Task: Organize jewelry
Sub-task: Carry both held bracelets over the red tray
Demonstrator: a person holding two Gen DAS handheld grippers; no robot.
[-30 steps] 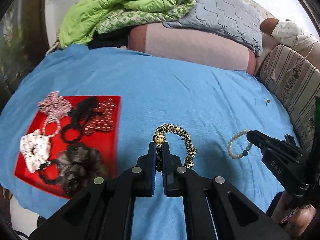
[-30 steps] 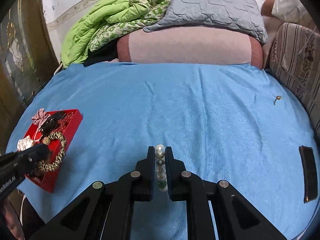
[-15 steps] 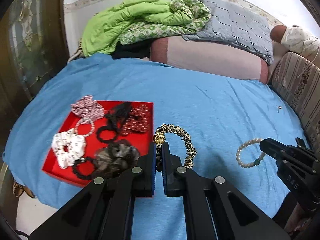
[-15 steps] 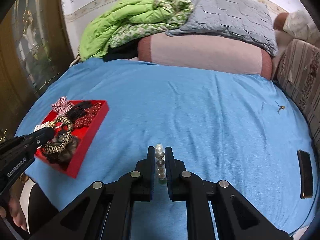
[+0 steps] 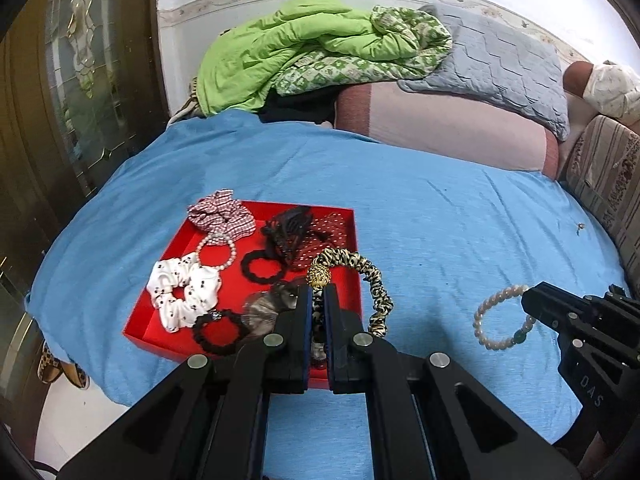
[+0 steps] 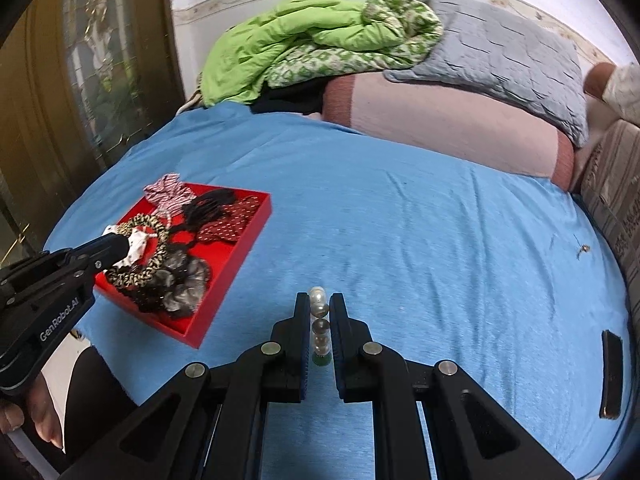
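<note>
Here, the leopard-print band is held between the closed jaws of the left gripper, so that its loop hangs free over the red tray, at 9 o'clock on the blue bed. It is probably kept raised to clear the tray wall before it is released among the scrunchies. The pearl bracelet is pinched in the closed jaws of the right gripper, at 3 o'clock from the tray, seemingly waiting for its turn.
</note>
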